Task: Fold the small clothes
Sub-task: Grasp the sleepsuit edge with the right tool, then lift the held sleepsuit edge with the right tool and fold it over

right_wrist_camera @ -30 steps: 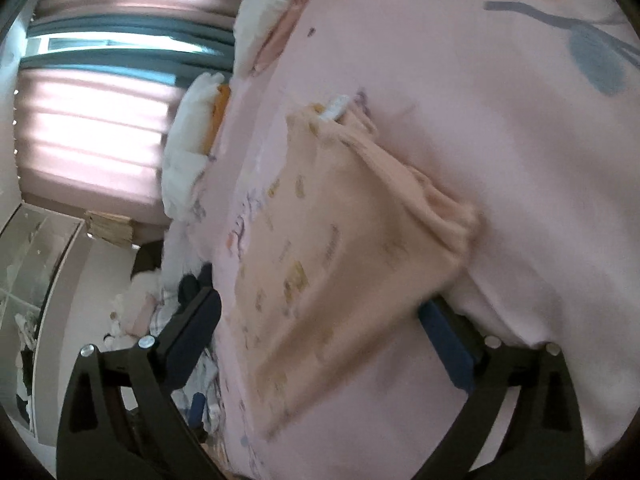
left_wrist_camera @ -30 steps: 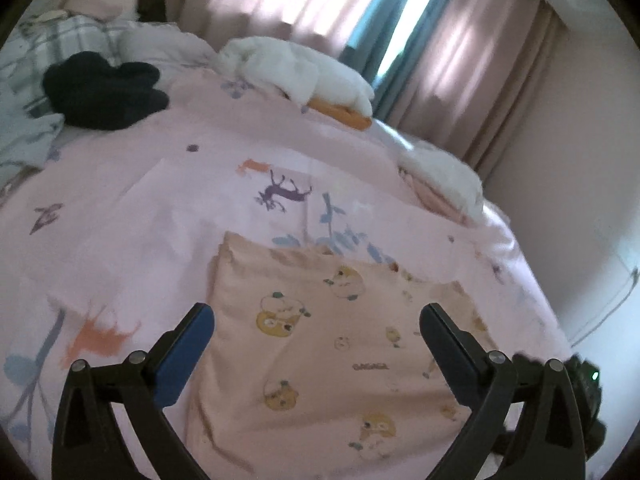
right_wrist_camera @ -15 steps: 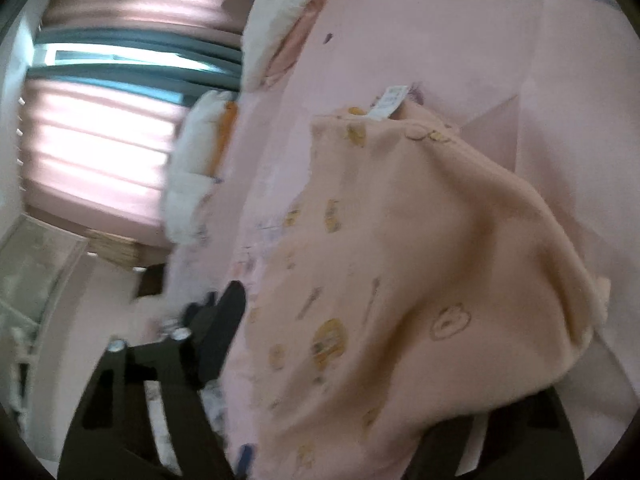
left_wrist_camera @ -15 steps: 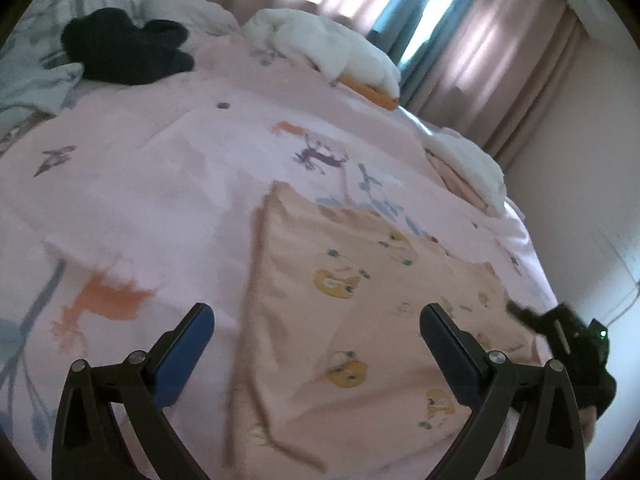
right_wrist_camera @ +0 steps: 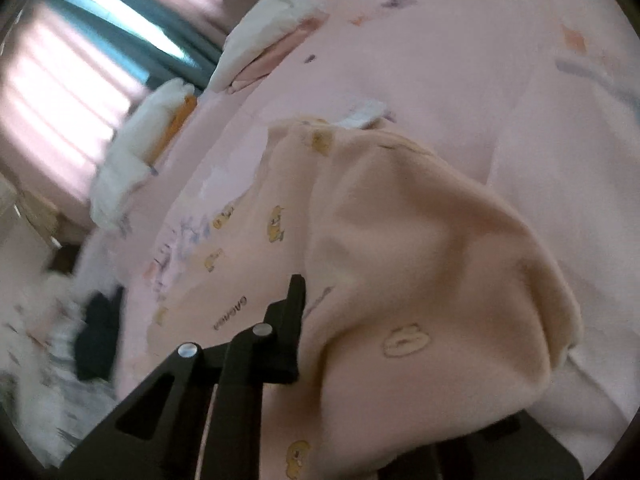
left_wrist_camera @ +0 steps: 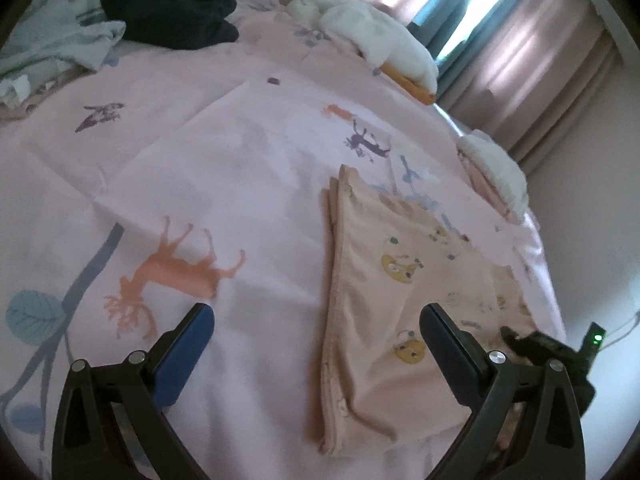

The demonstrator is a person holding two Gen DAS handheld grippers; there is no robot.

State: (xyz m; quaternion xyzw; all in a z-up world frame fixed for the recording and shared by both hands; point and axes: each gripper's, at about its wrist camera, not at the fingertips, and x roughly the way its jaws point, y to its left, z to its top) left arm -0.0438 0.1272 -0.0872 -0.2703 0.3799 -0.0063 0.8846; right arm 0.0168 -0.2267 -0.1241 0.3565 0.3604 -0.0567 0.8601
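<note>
My left tongs (left_wrist_camera: 316, 332) hang spread over the bed (left_wrist_camera: 224, 168), nothing between the pads; the garment (left_wrist_camera: 400, 304) lies flat on the sheet, its left folded edge running between the two fingers. A second ago the garment sat square under these tongs; now it sits toward the right finger, and the orange deer print (left_wrist_camera: 176, 268) fills the lower left. My right tongs (left_wrist_camera: 544, 348) show at the garment's far right corner in this view, closer in than half a second ago.

Right wrist view: right tongs (right_wrist_camera: 304, 320) have just been closing, from wide apart to pinching the garment (right_wrist_camera: 420, 260). Only the left finger (right_wrist_camera: 294, 304) shows, pressed against the cloth; the other is hidden under the lifted fold. That fold bulges up higher than before and covers most of the frame. White tag (right_wrist_camera: 360, 114) lies at the garment's far edge. Dark clothes (left_wrist_camera: 168, 12) sit well apart at the bed's far side.
</note>
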